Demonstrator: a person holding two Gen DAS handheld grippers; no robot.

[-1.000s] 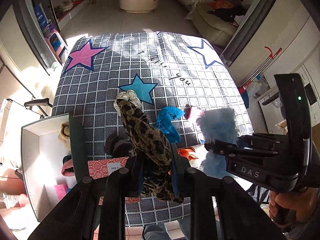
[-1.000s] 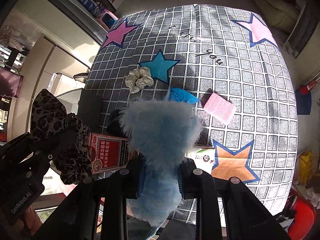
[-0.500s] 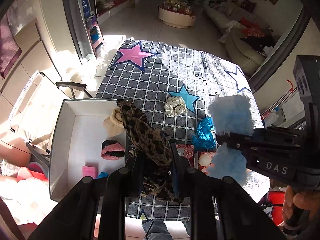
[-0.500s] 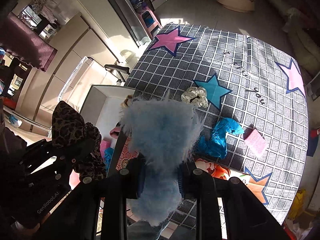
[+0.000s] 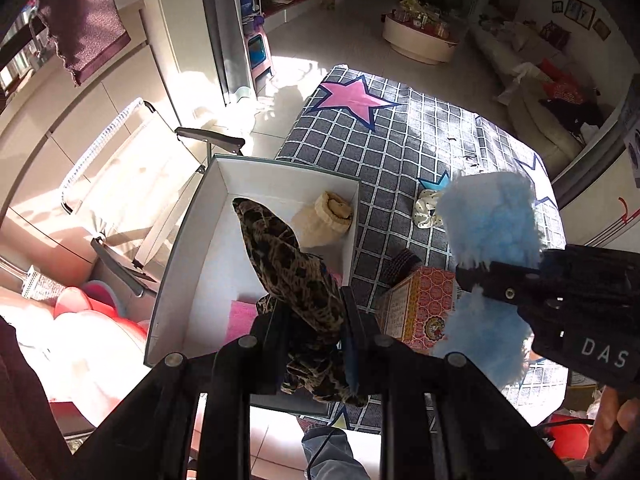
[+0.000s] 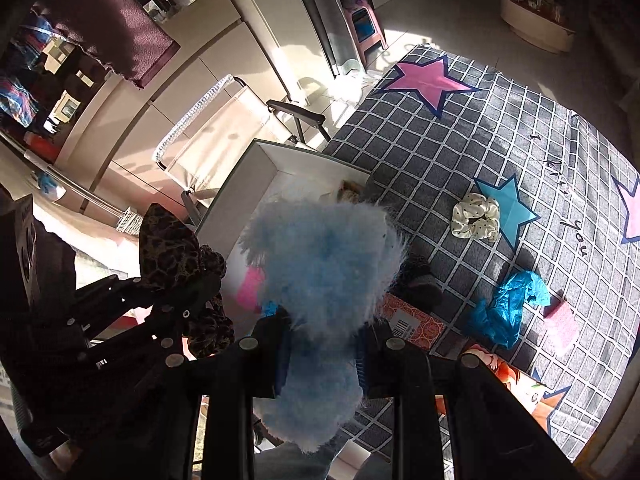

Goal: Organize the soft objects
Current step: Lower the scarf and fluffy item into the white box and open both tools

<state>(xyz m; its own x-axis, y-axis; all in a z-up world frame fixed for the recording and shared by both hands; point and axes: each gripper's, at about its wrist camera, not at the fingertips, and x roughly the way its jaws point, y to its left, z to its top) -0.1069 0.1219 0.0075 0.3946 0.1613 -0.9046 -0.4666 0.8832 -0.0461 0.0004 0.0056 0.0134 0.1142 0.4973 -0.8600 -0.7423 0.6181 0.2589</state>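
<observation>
My left gripper is shut on a leopard-print scrunchie and holds it above the white box at the table's left edge. My right gripper is shut on a fluffy light-blue soft object, held to the right of the box; it also shows in the left wrist view. Inside the box lie a cream knitted item and a pink sponge. A white dotted scrunchie, a blue crumpled cloth and a pink sponge lie on the checked tablecloth.
A red patterned carton and a dark knitted item sit right beside the box. A folding chair stands left of the table. Red and pink stools are below the box. A sofa and a round table stand far behind.
Both grippers have swung left with their loads. The white box has come from the left edge of view to under the left gripper, and the table has shifted right.
</observation>
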